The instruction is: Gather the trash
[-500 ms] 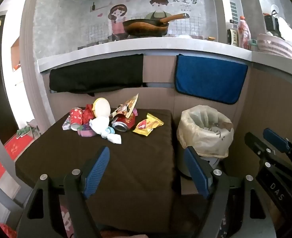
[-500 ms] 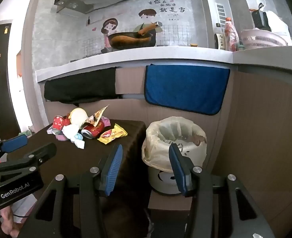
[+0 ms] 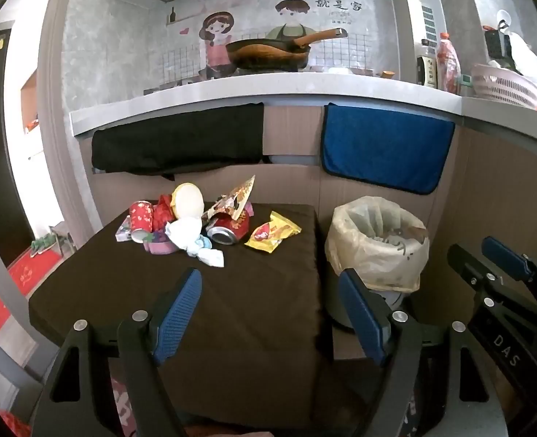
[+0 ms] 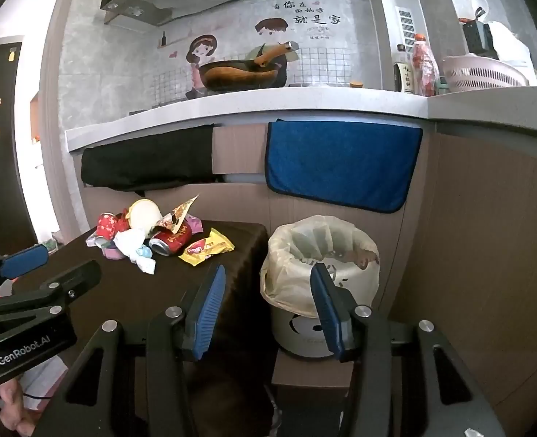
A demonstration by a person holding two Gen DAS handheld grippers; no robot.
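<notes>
Both hand-held grippers, left (image 3: 268,309) and right (image 4: 266,307), gape empty, well short of the trash pile (image 3: 195,222).

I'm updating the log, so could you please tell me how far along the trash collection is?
Barely begun. Done: the lined trash bin stands beside the table with a little debris already inside. In hand: nothing; the left gripper and right gripper are both open and empty. Left: the whole pile, including the yellow snack wrapper, crushed red can and white tissue.
</notes>
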